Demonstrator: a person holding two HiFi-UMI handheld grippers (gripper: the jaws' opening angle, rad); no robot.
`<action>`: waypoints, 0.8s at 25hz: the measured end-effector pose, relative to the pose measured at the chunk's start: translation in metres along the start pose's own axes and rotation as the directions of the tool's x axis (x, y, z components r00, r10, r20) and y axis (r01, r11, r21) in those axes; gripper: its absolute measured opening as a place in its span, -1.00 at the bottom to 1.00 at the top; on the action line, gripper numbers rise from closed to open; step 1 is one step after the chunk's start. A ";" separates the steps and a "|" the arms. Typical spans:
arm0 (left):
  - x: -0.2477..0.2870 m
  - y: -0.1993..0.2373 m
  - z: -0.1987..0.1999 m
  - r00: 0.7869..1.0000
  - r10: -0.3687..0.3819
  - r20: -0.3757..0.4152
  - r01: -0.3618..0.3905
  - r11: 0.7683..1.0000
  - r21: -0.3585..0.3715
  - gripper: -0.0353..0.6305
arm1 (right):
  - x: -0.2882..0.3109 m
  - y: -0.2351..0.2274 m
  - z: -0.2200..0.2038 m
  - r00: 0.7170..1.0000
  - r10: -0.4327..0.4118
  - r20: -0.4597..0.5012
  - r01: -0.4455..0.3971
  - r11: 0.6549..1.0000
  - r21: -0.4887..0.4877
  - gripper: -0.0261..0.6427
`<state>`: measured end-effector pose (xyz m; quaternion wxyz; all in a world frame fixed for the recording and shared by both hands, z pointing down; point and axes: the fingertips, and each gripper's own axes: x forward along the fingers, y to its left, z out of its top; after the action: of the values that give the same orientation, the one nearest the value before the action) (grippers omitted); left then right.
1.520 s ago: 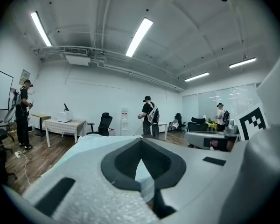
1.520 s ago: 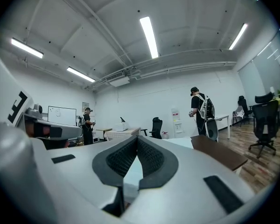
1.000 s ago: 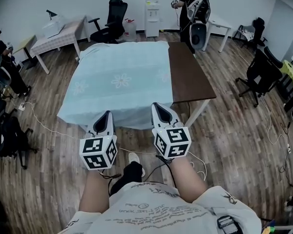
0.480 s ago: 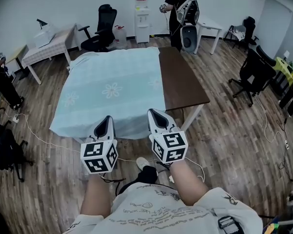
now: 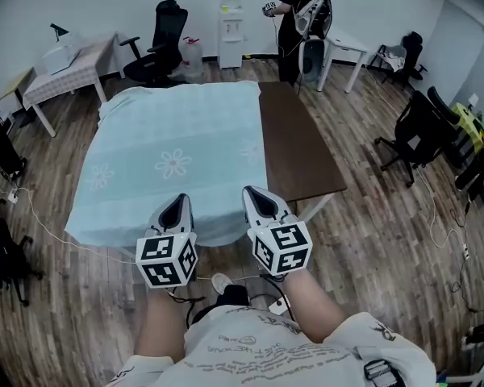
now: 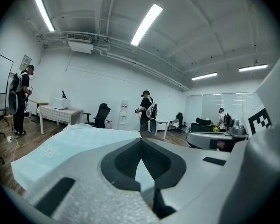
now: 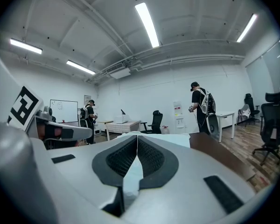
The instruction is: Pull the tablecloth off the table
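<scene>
A light blue tablecloth (image 5: 169, 143) with white flower prints lies over the left part of a long table, and its near edge hangs down in front of me. The bare brown tabletop (image 5: 294, 147) shows along the right side. My left gripper (image 5: 177, 205) and right gripper (image 5: 253, 193) sit side by side at that near edge, both shut on the cloth. In the left gripper view a strip of the tablecloth (image 6: 60, 143) runs into the closed left gripper (image 6: 141, 141). In the right gripper view a pale strip of cloth shows between the pressed pads of the right gripper (image 7: 137, 139).
A person (image 5: 294, 14) stands beyond the table's far end by a water dispenser (image 5: 231, 10). Office chairs stand at the back (image 5: 157, 43) and right (image 5: 415, 127). A small checked-cloth table (image 5: 64, 67) is at the back left. Cables (image 5: 40, 216) trail over the wooden floor.
Both grippers have stayed shut on the cloth's near edge. The view has backed away from the table, and the cloth has come along toward me and to the left.
</scene>
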<state>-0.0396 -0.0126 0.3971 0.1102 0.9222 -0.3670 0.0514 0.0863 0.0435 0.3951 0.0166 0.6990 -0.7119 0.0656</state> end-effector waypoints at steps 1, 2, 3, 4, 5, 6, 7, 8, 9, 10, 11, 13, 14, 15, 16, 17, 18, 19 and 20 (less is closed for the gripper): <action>0.010 0.003 0.003 1.000 0.000 0.000 0.000 1.000 -0.006 -0.86 | 0.010 -0.005 0.002 1.000 0.005 -0.002 -0.005 1.000 -0.001 -0.88; 0.021 0.007 0.006 1.000 0.001 0.000 -0.001 1.000 -0.008 -0.86 | 0.020 -0.010 0.004 1.000 0.007 -0.003 -0.007 1.000 -0.003 -0.88; 0.032 0.011 0.009 1.000 0.005 0.000 -0.005 1.000 -0.005 -0.85 | 0.031 -0.015 0.005 1.000 0.009 -0.005 -0.009 1.000 -0.005 -0.88; 0.043 0.016 0.012 1.000 0.011 -0.001 -0.011 1.000 0.000 -0.86 | 0.042 -0.020 0.006 1.000 0.012 -0.009 -0.012 1.000 -0.005 -0.88; 0.055 0.021 0.014 1.000 0.019 -0.004 -0.019 1.000 0.004 -0.86 | 0.054 -0.026 0.006 1.000 0.017 -0.016 -0.017 1.000 -0.005 -0.88; 0.068 0.026 0.015 1.000 0.027 -0.010 -0.027 1.000 0.005 -0.86 | 0.066 -0.031 0.006 0.999 0.024 -0.023 -0.024 1.000 -0.006 -0.88; 0.079 0.031 0.016 0.999 0.037 -0.016 -0.037 0.999 0.004 -0.86 | 0.077 -0.037 0.007 0.999 0.030 -0.029 -0.030 1.000 -0.009 -0.88; 0.091 0.036 0.017 0.999 0.048 -0.020 -0.048 0.999 0.003 -0.85 | 0.088 -0.042 0.008 0.999 0.035 -0.033 -0.035 0.999 -0.012 -0.88; 0.102 0.042 0.019 0.998 0.057 -0.022 -0.057 0.998 -0.001 -0.86 | 0.100 -0.048 0.010 0.999 0.039 -0.034 -0.040 0.999 -0.016 -0.88; 0.113 0.047 0.022 0.998 0.064 -0.021 -0.064 0.998 -0.005 -0.86 | 0.112 -0.053 0.013 0.998 0.043 -0.035 -0.043 0.999 -0.019 -0.88; 0.123 0.053 0.024 0.997 0.068 -0.021 -0.068 0.998 -0.009 -0.86 | 0.124 -0.057 0.016 0.998 0.046 -0.035 -0.047 0.999 -0.021 -0.88; 0.142 0.062 0.028 0.997 0.071 -0.022 -0.071 0.997 -0.017 -0.85 | 0.145 -0.065 0.020 0.998 0.053 -0.038 -0.054 0.998 -0.030 -0.88; 0.151 0.066 0.030 0.997 0.072 -0.023 -0.072 0.997 -0.021 -0.86 | 0.155 -0.068 0.022 0.998 0.055 -0.041 -0.057 0.998 -0.035 -0.88; 0.160 0.071 0.031 0.997 0.072 -0.023 -0.073 0.997 -0.025 -0.86 | 0.165 -0.071 0.023 0.997 0.058 -0.045 -0.060 0.997 -0.042 -0.88; 0.168 0.077 0.033 0.997 0.074 -0.024 -0.074 0.997 -0.030 -0.86 | 0.175 -0.073 0.024 0.997 0.059 -0.051 -0.061 0.997 -0.048 -0.88; 0.175 0.082 0.034 0.997 0.075 -0.026 -0.076 0.996 -0.036 -0.86 | 0.184 -0.075 0.024 0.997 0.058 -0.056 -0.061 0.997 -0.052 -0.88; 0.182 0.089 0.034 0.997 0.075 -0.029 -0.076 0.996 -0.042 -0.86 | 0.192 -0.077 0.024 0.997 0.055 -0.061 -0.058 0.997 -0.053 -0.88; 0.187 0.094 0.035 0.997 0.074 -0.033 -0.075 0.996 -0.048 -0.86 | 0.200 -0.078 0.024 0.997 0.051 -0.064 -0.054 0.997 -0.051 -0.88; 0.192 0.100 0.036 0.997 0.072 -0.037 -0.073 0.996 -0.053 -0.85 | 0.206 -0.078 0.025 0.997 0.048 -0.067 -0.052 0.997 -0.048 -0.88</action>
<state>0.0317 -0.2195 0.4123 0.1396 0.9039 -0.3995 0.0615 0.1614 -0.1654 0.4001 0.0557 0.6778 -0.7297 0.0710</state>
